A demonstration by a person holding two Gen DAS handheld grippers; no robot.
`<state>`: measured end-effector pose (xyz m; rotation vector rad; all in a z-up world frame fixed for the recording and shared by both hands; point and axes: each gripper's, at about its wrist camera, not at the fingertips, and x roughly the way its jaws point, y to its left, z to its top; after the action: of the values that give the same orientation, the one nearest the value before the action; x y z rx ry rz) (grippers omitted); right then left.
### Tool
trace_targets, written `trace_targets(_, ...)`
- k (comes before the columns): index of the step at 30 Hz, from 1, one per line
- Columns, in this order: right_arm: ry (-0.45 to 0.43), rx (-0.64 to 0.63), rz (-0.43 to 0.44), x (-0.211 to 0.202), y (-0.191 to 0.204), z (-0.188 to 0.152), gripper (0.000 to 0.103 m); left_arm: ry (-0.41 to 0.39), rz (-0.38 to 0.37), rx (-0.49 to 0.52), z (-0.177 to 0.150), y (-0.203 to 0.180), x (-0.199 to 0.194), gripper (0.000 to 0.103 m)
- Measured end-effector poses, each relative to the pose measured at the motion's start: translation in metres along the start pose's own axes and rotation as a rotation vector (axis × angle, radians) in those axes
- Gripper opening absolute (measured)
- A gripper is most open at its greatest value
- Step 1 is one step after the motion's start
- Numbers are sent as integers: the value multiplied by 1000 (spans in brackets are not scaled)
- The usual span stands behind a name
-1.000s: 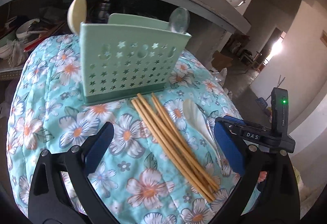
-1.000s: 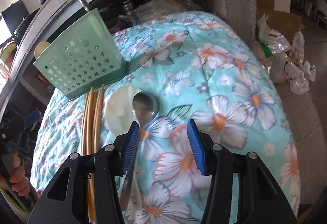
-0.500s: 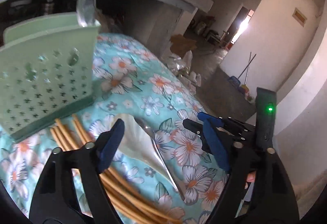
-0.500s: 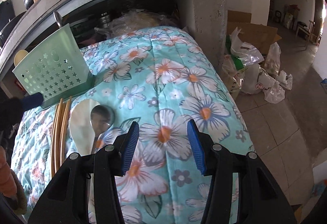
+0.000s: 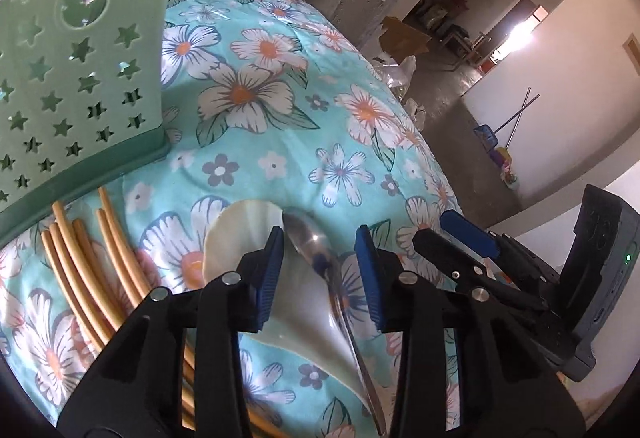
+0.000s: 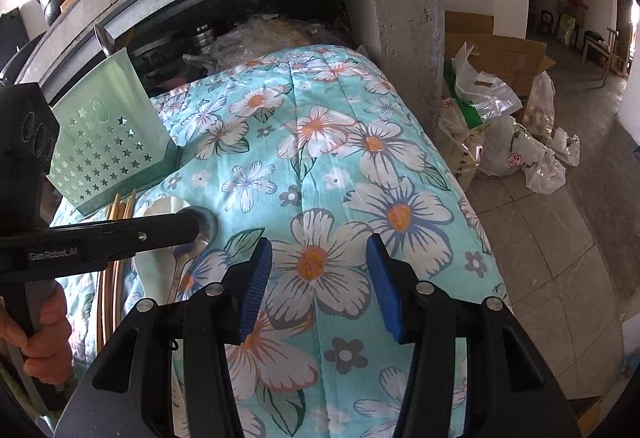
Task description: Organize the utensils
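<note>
Steel is our target in the left wrist view: the metal spoon lies on the floral cloth, its handle over the cream rice paddle, just right of the bamboo chopsticks and below the green utensil holder. Our left gripper straddles the spoon's neck, jaws just narrowing but pads not yet touching it. We should pinch the neck alone, low enough to catch steel, clear of the paddle.

From the right wrist view, the left gripper covers the spoon bowl, so contact is probably still pending. Our right gripper hangs half-spread and empty above the cloth; we keep it clear.
</note>
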<state>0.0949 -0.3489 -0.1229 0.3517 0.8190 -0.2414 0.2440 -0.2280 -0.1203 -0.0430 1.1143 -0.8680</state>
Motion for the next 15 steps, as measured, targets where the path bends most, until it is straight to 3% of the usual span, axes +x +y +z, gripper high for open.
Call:
trace_targets(5,0,6,6,0,-1,0,48,22,18,-2,1,-4,7,15)
trace_targets(10,0,16,12,0,-3,-1,48,5,-5,-17,0,-5,3,8)
trace_targets(15,3,37,24,-3,-7,-1,48,-20,-92,-63,-2,-6,-15,3)
